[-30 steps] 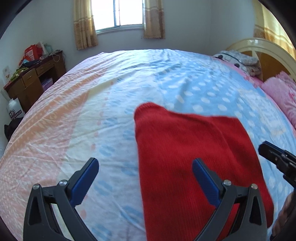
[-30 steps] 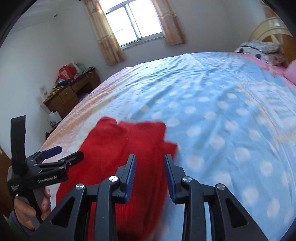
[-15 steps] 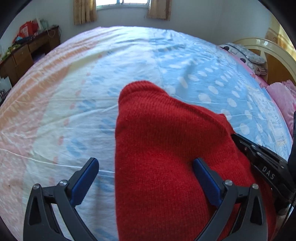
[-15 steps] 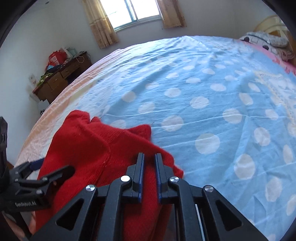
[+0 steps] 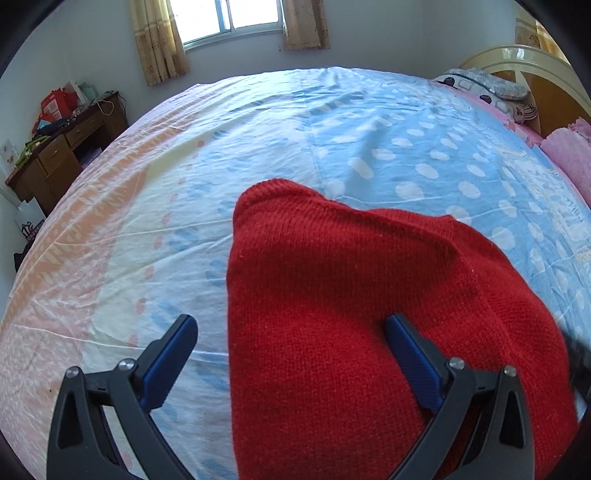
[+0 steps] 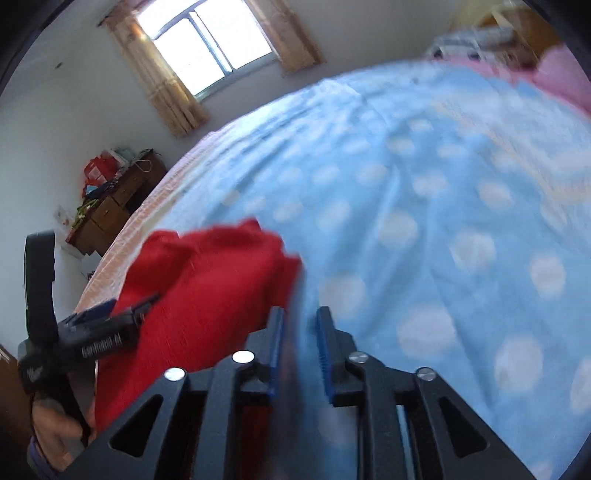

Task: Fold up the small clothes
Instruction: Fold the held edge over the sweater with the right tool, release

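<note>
A red knitted garment [image 5: 351, 302] lies bunched on the bed, filling the lower middle of the left wrist view; it also shows in the right wrist view [image 6: 207, 291]. My left gripper [image 5: 291, 354] is wide open, its right finger [image 5: 413, 354] resting on the red knit and its left finger [image 5: 170, 354] over the sheet. My right gripper [image 6: 299, 332] sits at the garment's right edge with its jaws a small gap apart; the view is blurred and nothing is clearly held. The left gripper also shows in the right wrist view [image 6: 110, 314].
The bed carries a blue dotted sheet [image 5: 406, 155] with a pink and orange band on the left [image 5: 74, 258]. A wooden desk [image 5: 62, 155] with clutter stands far left. Pillows [image 5: 491, 92] and a headboard [image 5: 535, 62] lie far right. A window [image 5: 229, 18] is behind.
My right gripper was shut on the garment's edge half a second ago and now stands slightly open, lifted and tilted. The garment's right side has bunched up. My left gripper stays open.
</note>
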